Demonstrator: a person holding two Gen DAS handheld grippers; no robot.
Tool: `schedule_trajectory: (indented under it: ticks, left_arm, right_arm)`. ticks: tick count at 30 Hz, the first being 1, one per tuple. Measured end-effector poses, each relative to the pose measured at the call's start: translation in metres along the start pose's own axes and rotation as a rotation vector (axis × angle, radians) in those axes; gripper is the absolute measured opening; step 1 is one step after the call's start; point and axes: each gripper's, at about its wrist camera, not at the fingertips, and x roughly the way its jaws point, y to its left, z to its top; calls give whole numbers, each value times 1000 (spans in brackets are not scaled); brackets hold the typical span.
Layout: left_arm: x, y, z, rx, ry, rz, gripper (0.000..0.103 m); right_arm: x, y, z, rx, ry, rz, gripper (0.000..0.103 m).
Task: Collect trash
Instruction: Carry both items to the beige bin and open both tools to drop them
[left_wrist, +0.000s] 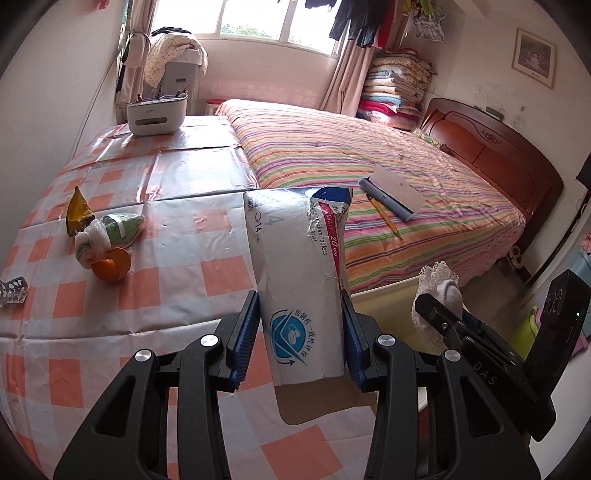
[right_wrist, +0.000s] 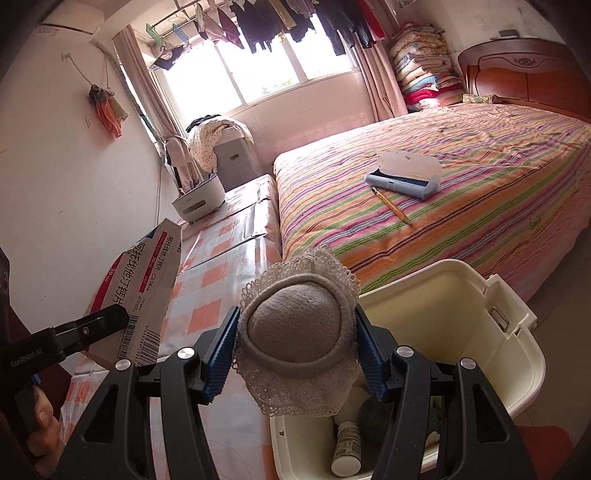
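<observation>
My left gripper (left_wrist: 299, 299) is shut on a flattened white medicine box (left_wrist: 295, 258) with a red stripe, which stands upright between the blue pads over the checked table's right edge. The right wrist view shows that box (right_wrist: 147, 280) at the left. My right gripper (right_wrist: 295, 314) is shut on a rolled grey sock with lace trim (right_wrist: 295, 328), held over the near rim of a cream plastic bin (right_wrist: 480, 332). A white bottle (right_wrist: 347, 450) and dark items lie in the bin. The left wrist view shows the right gripper (left_wrist: 439, 314) with the sock (left_wrist: 443, 284) at the right.
A yellow wrapper (left_wrist: 77, 210), a green-white packet (left_wrist: 123, 229), white plastic (left_wrist: 92, 243), an orange piece (left_wrist: 110, 267) and a blister pack (left_wrist: 13, 291) lie on the checked table (left_wrist: 184, 206). The striped bed (right_wrist: 461, 166) carries a pencil case (right_wrist: 402, 177) and a pencil (right_wrist: 391, 205). A white organiser (left_wrist: 157, 114) stands at the back.
</observation>
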Motion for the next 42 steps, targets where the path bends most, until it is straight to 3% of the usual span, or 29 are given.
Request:
schedule_trajectory:
  ticks: [11, 18, 27, 35, 42]
  left_arm:
    - [1, -47, -6, 40, 2, -50, 41]
    - [8, -61, -5, 30, 20, -48, 41]
    - [23, -79, -6, 42, 47, -44, 41]
    - [35, -89, -7, 52, 74, -55, 41]
    - [48, -112, -11, 94, 102, -89, 41]
  right_arm:
    - [-16, -31, 1, 71, -57, -147, 58]
    - [-18, -46, 3, 136, -47, -121, 60]
    - [-24, -58, 5, 197, -61, -69, 70]
    - [-76, -102, 7, 423, -327, -50, 70]
    - [-78, -111, 5, 484, -343, -26, 72]
